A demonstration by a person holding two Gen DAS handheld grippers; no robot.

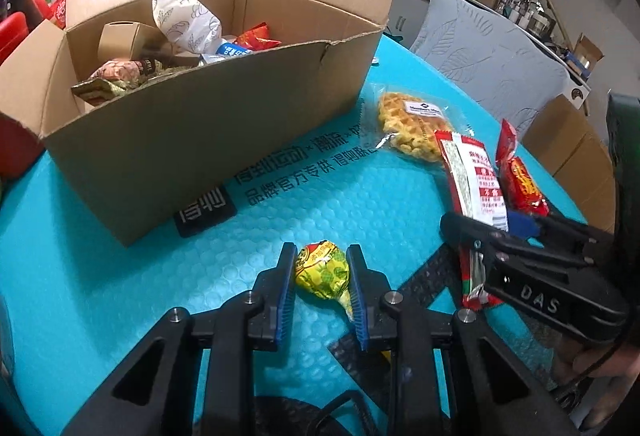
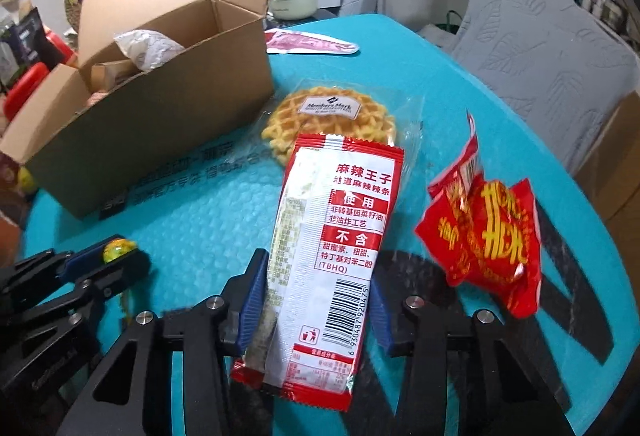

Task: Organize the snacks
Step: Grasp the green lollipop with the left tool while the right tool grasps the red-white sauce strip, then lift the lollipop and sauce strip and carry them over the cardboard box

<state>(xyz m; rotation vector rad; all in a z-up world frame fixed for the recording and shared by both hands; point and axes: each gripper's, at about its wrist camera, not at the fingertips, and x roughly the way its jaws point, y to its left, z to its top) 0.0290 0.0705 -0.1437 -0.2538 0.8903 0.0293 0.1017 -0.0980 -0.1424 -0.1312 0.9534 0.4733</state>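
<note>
Left hand-held gripper (image 1: pixel 322 276) clamps candy (image 1: pixel 322 270); right (image 2: pixel 316 292) apparently pinches packet (image 2: pixel 320 236); box (image 1: pixel 192 156) near.

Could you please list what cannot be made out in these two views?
- Left wrist view: the cardboard box's bottom layer, hidden by its front wall.
- Right wrist view: the small red packet's print, blurred.
- Right wrist view: the waffle's near edge, covered by the spicy strip packet.
</note>
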